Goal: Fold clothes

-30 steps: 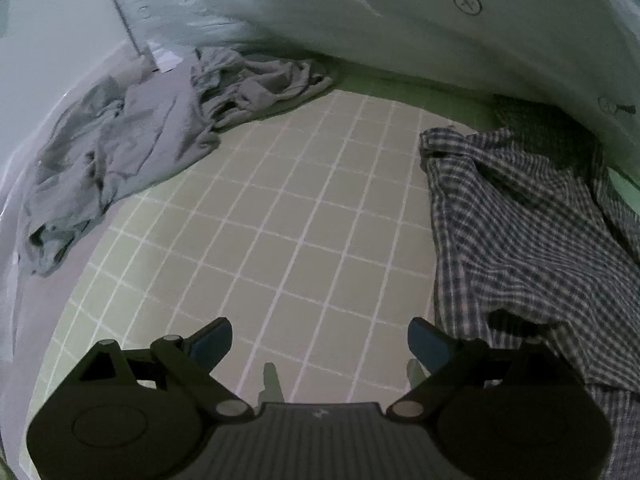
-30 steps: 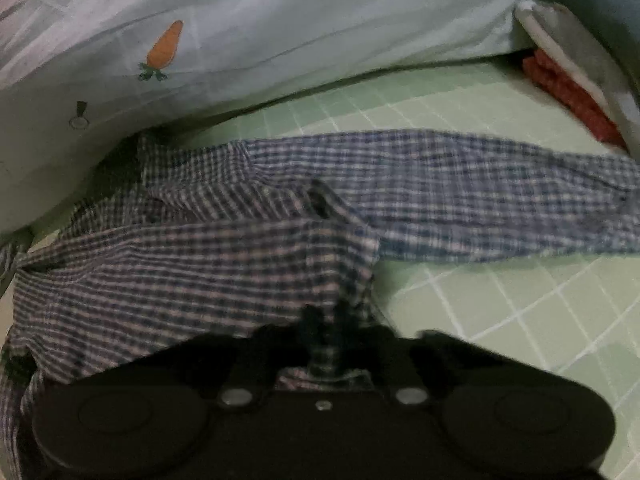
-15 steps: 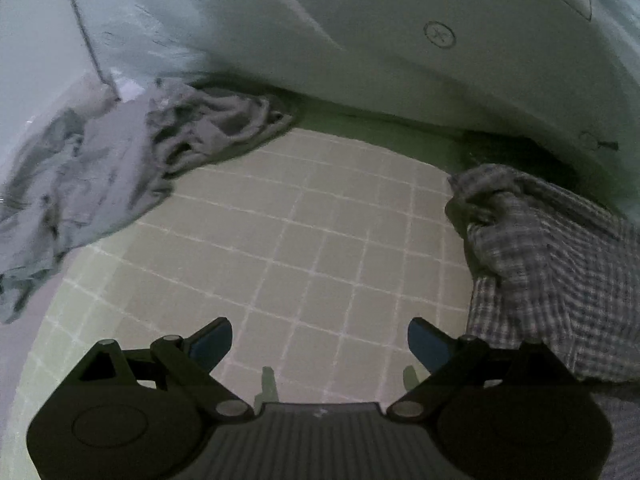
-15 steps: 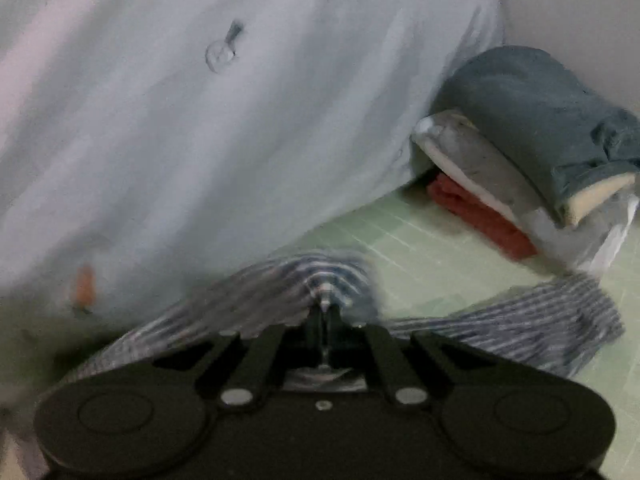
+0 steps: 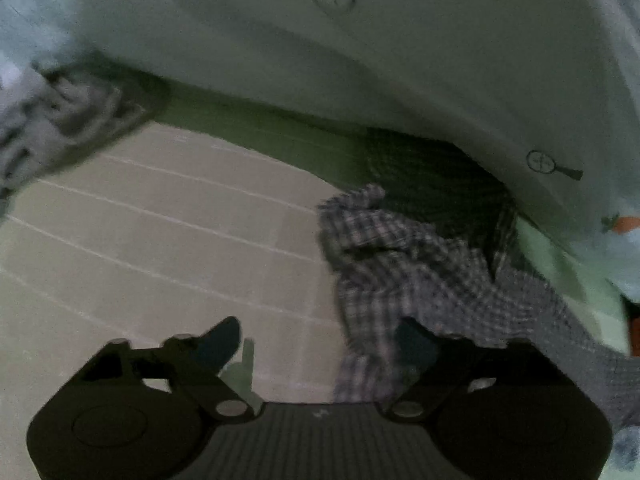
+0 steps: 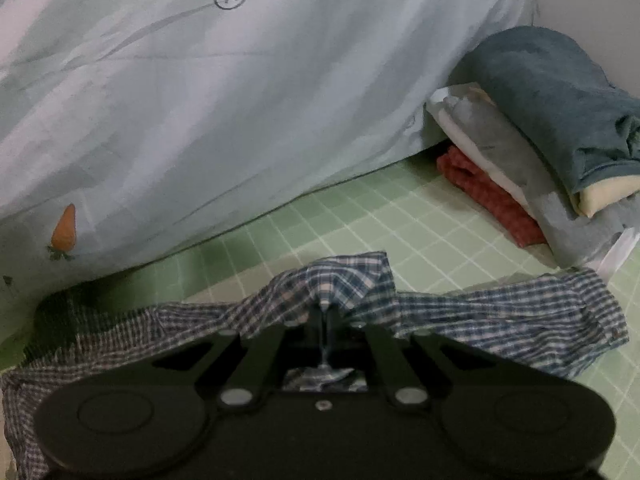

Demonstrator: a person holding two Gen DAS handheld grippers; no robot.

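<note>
1. Your right claw (image 6: 326, 320) is clenched on a raised fold of the checked shirt (image 6: 500, 316); the fabric peaks like a tent just ahead of the pinched tips.
2. From that peak the shirt runs mostly side to side across the right wrist view, its long axis from 9 o'clock to 3 o'clock, one end lying toward 3 o'clock on the green grid sheet (image 6: 360, 216) and the rest trailing to 8 o'clock beneath your claw.
3. Your left claw (image 5: 316, 340) is released, its tips spread wide apart; the right-hand tip is partly covered by the shirt's (image 5: 400, 264) edge, and you cannot tell from the blurred view whether it touches the cloth.
4. In the left wrist view the shirt is bunched from 1 o'clock down to 4 o'clock, a crumpled corner pointing toward 12 o'clock.
5. Farther out at 10 o'clock in that view lies a crumpled grey garment (image 5: 60, 124), well apart from the shirt.
6. Behind the shirt, from 9 to 1 o'clock, stands the pale printed bedding (image 6: 240, 100) with a carrot motif (image 6: 64, 228).
7. At 2 o'clock in the right wrist view sits a stack of folded clothes (image 6: 520, 152), a blue piece on top, red at the bottom.
</note>
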